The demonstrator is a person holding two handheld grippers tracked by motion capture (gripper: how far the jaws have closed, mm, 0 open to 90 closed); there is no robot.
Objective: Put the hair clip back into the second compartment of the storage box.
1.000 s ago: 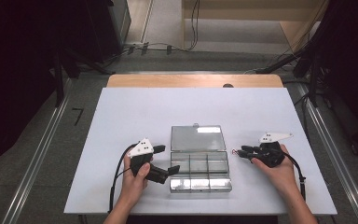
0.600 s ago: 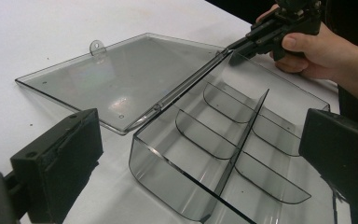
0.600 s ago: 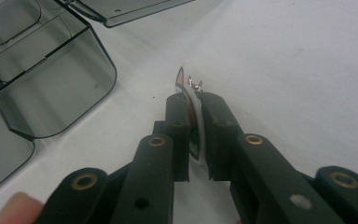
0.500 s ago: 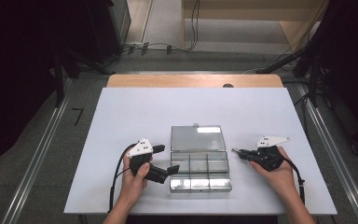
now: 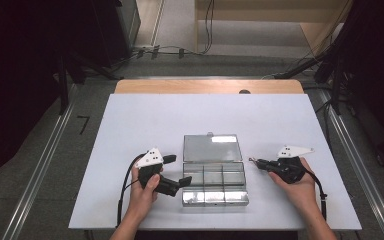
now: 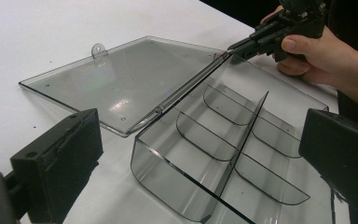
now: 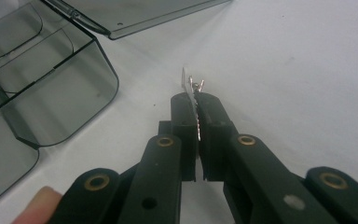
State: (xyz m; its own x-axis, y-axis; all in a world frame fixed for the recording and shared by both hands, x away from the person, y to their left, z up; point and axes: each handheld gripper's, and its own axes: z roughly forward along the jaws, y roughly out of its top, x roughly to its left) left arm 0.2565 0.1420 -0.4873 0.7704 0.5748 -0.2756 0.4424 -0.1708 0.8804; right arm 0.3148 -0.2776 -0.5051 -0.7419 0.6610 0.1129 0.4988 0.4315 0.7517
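Observation:
A clear grey plastic compartment box (image 5: pixel 213 196) lies open on the white table (image 5: pixel 145 120), its lid (image 5: pixel 211 148) folded flat behind it. My left gripper (image 5: pixel 177 170) stands open at the box's left side, with the box (image 6: pixel 223 140) and lid (image 6: pixel 121 79) between and beyond its jaws. My right gripper (image 5: pixel 254 161) is to the right of the box, pointing at its right rear corner. It is shut on a small serrated metal clip (image 7: pixel 189 86) that sticks out past its tips (image 7: pixel 196 100). The right gripper (image 6: pixel 242 44) nearly touches the hinge corner.
The box's several compartments look bare. A wooden strip (image 5: pixel 210 86) runs along the table's far edge. Cables (image 5: pixel 165 50) lie on the floor beyond. Metal rails (image 5: pixel 40 165) flank the table on both sides.
My right hand has shifted slightly toward the front edge while its tips stay near the box's right rear corner. The left gripper has held still.

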